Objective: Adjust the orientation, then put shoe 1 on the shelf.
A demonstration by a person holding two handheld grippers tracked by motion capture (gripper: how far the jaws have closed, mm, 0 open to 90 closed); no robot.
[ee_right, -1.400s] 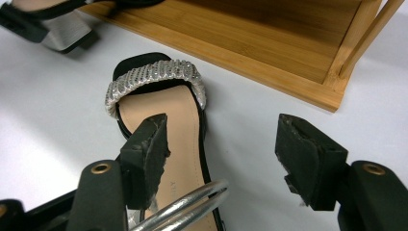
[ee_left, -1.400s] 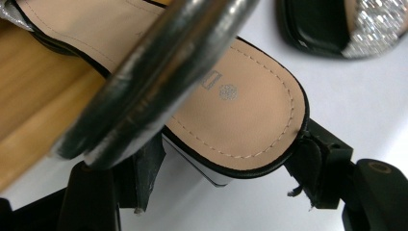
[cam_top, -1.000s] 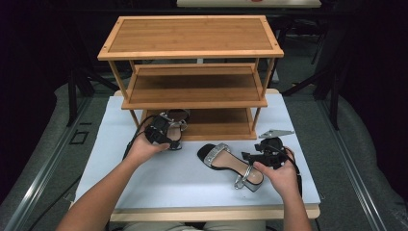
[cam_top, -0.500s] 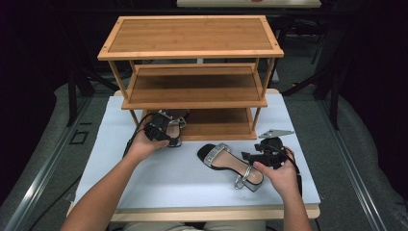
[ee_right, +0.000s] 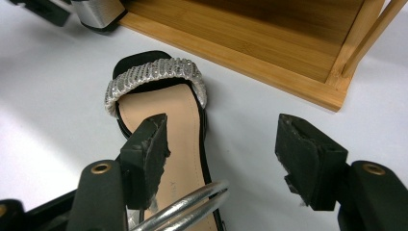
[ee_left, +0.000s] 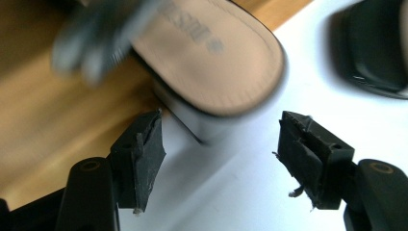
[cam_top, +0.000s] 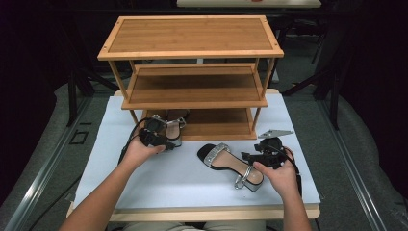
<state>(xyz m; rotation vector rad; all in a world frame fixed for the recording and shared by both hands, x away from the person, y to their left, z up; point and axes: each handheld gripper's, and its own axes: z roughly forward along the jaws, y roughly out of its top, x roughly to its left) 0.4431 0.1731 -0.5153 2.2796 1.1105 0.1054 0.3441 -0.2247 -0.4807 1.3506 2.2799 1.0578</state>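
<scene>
A white-topped table [cam_top: 144, 183] carries a three-tier bamboo shoe rack [cam_top: 192, 72] standing at its far side, its top and middle shelves bare wood. A person's two forearms reach in from the near edge, one gripper in each hand.

On the table in front of the rack lies a black sandal [cam_top: 231, 163] with a glittery silver toe strap and a silver ankle loop, its toe pointing toward the rack and its heel end just by the right hand. The right gripper [ee_right: 221, 144] sits low over that sandal with its jaws spread wide and holding nothing; in its own view one jaw hangs over the tan insole while the other is over bare table beside the shoe.

A second sandal [cam_top: 173, 130] of the same make rests at the front lip of the rack's bottom shelf. The left gripper [ee_left: 219, 139] is right behind its heel, jaws likewise wide apart and empty; the heel appears blurred between and just beyond them.
</scene>
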